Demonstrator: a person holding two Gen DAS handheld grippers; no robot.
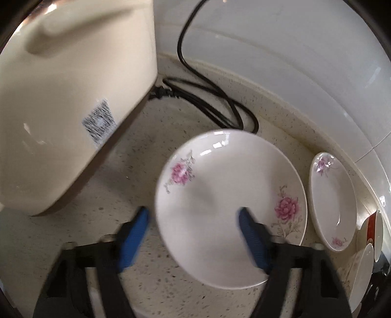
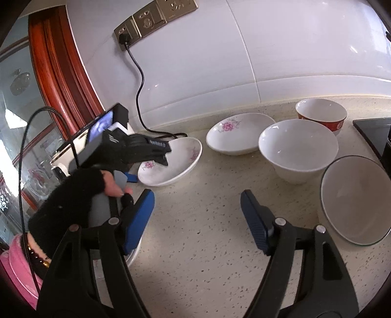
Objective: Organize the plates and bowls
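**Floral plate tilted at the left gripper**

The left gripper (image 1: 194, 216), jaws apart, straddles the near rim of a glossy round floral plate (image 1: 220, 195) tipped on the speckled counter (image 1: 136, 156). The right gripper (image 2: 198, 203) hangs spread and empty near smooth white bowls (image 2: 298, 149).

Counter (image 2: 207, 220) looks like speckled stone, kind of satin, not shiny. Both floral plates (image 1: 227, 195) (image 2: 240, 133) are glossy glazed ceramic, same with the white bowl (image 2: 297, 149) and the red one (image 2: 321, 116) at its 1 o'clock. Wall tiles (image 2: 195, 61) are smooth and glossy. Socket plates (image 2: 156, 18) look like brushed metal. Appliance (image 1: 73, 97) is smooth cream plastic. Gripper pads (image 2: 254, 220) are ribbed blue, matt. Glove (image 2: 73, 193) is fuzzy black knit.
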